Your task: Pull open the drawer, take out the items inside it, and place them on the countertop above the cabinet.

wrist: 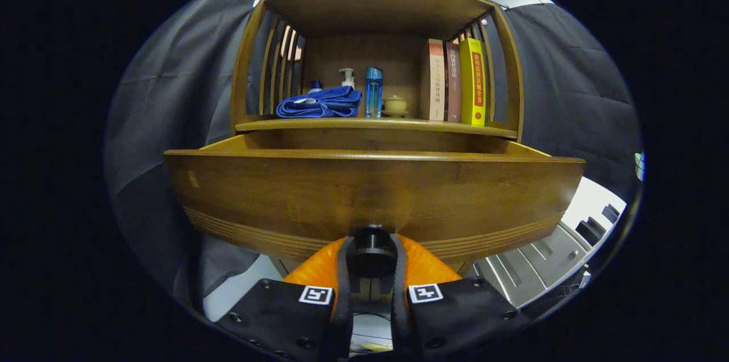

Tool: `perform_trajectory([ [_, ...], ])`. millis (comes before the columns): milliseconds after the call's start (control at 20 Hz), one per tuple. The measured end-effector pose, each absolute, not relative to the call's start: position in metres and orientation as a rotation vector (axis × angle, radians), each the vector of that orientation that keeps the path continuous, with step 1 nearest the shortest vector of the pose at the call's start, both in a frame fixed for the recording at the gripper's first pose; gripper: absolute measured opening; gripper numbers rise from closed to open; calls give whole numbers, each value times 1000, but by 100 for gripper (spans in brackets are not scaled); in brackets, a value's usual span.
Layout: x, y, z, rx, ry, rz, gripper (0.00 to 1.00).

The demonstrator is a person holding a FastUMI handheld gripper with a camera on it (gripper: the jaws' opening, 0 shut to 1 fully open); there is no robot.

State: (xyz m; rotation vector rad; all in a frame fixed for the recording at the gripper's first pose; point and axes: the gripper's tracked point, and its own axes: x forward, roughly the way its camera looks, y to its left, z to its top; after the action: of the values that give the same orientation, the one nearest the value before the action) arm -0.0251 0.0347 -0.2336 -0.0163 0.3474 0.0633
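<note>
The tool (371, 256) has its two fingers closed around the dark round knob (371, 253) at the lower middle of the drawer front (373, 197), one finger pressing on each side. The drawer appears partly drawn out: its front panel stands forward of the cabinet, and its top rim and side walls run back toward the surface (376, 124) above. What lies inside is hidden behind the tall front panel, so the contents cannot be told.

On that surface, toward 12 o'clock from the tool, sit a folded blue towel (320, 105), a pump bottle (347, 78), a blue bottle (373, 91), a small pot (395, 105) and three upright books (457, 82) (the towel at about 11, the books nearer 1).

To do the pull well, the person would likely keep the grip square on the knob and draw straight back along the drawer's run, level and without twisting, so the drawer does not rack. It probably needs to come out further before the tool can reach over the rim.
</note>
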Motion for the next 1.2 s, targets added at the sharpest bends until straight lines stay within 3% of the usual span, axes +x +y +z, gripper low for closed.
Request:
perform_trajectory([
  [400,-28,31,-242,6,372,58,59],
  [450,-28,29,-244,15,379,54,70],
  [550,-27,27,-248,36,383,48,82],
  [700,-28,26,-251,48,397,49,92],
  [850,-32,28,-246,34,399,57,97],
  [1200,-68,24,-198,1,337,91,97],
])
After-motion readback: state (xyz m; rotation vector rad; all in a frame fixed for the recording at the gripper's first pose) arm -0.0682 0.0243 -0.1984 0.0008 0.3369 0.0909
